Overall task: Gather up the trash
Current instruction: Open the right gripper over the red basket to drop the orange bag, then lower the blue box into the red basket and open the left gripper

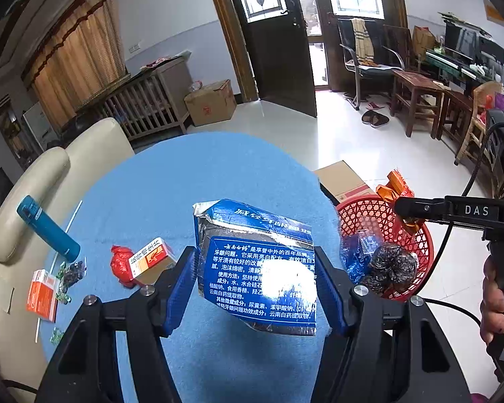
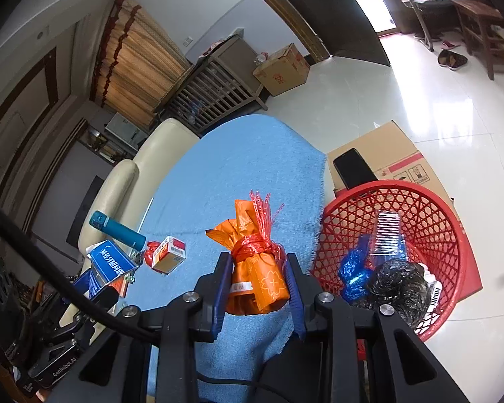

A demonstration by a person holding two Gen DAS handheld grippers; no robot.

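Observation:
My left gripper (image 1: 257,285) is shut on a blue toothpaste box (image 1: 255,265), held above the blue cloth (image 1: 171,184). My right gripper (image 2: 257,282) is shut on an orange wrapper bundle (image 2: 257,268) tied with red string; in the left wrist view the bundle (image 1: 398,191) hangs at the rim of the red basket (image 1: 416,248). The basket (image 2: 447,228) sits right of the cloth and holds a blue wrapper (image 2: 352,272), a black bag (image 2: 400,285) and a comb. On the cloth lie a small orange-white box (image 1: 151,260) and a red crumpled bag (image 1: 121,263).
A teal bottle (image 1: 47,228), an orange box (image 1: 42,294), a white stick and small green-black scraps lie at the cloth's left edge by the cream sofa (image 1: 33,181). A cardboard box (image 2: 386,158) with a phone (image 2: 354,171) on it stands behind the basket.

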